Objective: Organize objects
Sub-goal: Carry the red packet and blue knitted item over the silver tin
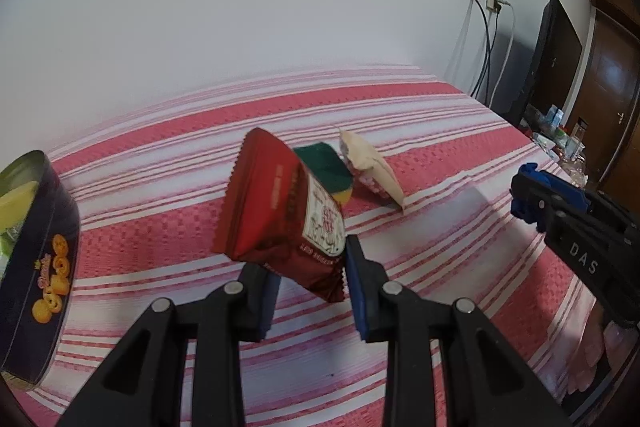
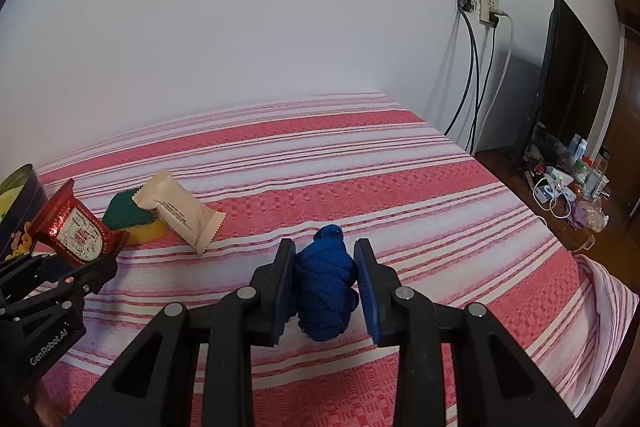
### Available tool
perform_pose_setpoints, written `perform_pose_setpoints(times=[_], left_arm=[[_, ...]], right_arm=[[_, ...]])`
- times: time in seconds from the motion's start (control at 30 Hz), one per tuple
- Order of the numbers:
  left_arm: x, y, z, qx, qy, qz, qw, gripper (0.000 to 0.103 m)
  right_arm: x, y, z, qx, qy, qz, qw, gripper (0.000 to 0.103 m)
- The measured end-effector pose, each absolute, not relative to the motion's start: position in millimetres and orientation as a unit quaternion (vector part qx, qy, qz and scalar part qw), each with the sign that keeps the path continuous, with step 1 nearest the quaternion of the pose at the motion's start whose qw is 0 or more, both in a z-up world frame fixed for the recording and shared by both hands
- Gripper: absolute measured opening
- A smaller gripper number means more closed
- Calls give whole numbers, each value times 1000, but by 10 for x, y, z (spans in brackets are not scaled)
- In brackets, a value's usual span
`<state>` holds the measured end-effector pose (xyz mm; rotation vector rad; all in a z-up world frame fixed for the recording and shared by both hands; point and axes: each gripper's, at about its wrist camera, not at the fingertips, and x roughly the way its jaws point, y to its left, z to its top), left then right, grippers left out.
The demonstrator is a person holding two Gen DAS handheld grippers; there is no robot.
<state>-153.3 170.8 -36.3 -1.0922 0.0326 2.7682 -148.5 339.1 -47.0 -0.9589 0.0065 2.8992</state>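
My left gripper (image 1: 310, 277) is shut on a red snack packet (image 1: 284, 215) and holds it in the air above the striped bed; the packet also shows in the right wrist view (image 2: 78, 229). My right gripper (image 2: 324, 275) is shut on a bundle of blue rope (image 2: 326, 281), just above the bedspread. A beige snack packet (image 2: 180, 213) leans on a green and yellow sponge (image 2: 130, 217) on the bed; both show behind the red packet in the left wrist view, the beige packet (image 1: 374, 169) and the sponge (image 1: 328, 169).
A dark blue round cookie tin (image 1: 38, 263) stands open at the left, with something pale yellow inside. The bed (image 2: 360, 171) runs to a white wall. To the right are cables, a dark monitor (image 2: 572, 79) and a cluttered low surface (image 2: 568, 187).
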Motion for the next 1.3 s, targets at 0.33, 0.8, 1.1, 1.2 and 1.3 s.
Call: perform_pose_setpoints(times=[0.33, 0.8, 1.1, 1.2, 1.3], left_arm=[[-1445, 1554, -322, -350, 2, 933, 78, 29], [-1268, 1250, -299, -339, -17, 939, 60, 29], [-1201, 1129, -292, -336, -20, 940, 55, 29], [-1158, 1080, -284, -331, -21, 942, 51, 29], [-1115, 1044, -273, -326, -18, 944, 46, 29]], right_arm=[[-1440, 3359, -416, -290, -5, 957, 27, 33], [-1355, 3271, -377, -263, -2, 965, 11, 33], [-1305, 2960, -368, -259, -26, 965, -22, 33], [-1295, 2863, -366, -258, -26, 965, -35, 33], [-1297, 2758, -360, -258, -33, 965, -43, 33]])
